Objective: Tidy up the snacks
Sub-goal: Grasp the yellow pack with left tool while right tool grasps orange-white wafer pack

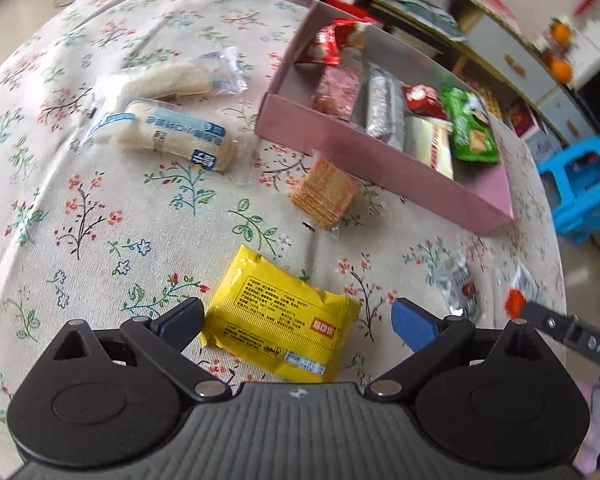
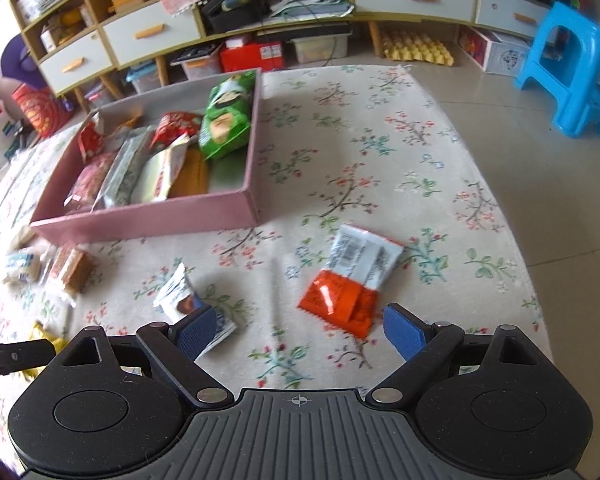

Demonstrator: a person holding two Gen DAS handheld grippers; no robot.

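1. The right gripper (image 2: 300, 326) fills the bottom of the frame, jaws spread wide with nothing between them.
2. Just above it lies an orange-and-white snack packet (image 2: 350, 280).
3. A small white packet (image 2: 188, 300) sits at its left finger (partly hidden).
4. Upper left, a pink box (image 2: 148, 220) holds several snacks on the floral desk (image 2: 420, 160).

Snacks spread on the cloth-covered surface (image 2: 380, 128), box at the far left.

In the right wrist view the box (image 2: 148, 220) holds several packets side by side. Near it to the left lie the cracker stack (image 2: 70, 270) and 1 wrapped roll (image 2: 22, 266). Right of these lie a small packet (image 2: 184, 294), then a flat packet (image 2: 352, 276). Behind the surface stands a cabinet (image 2: 260, 12); a stool (image 2: 572, 68) stands at the far right.
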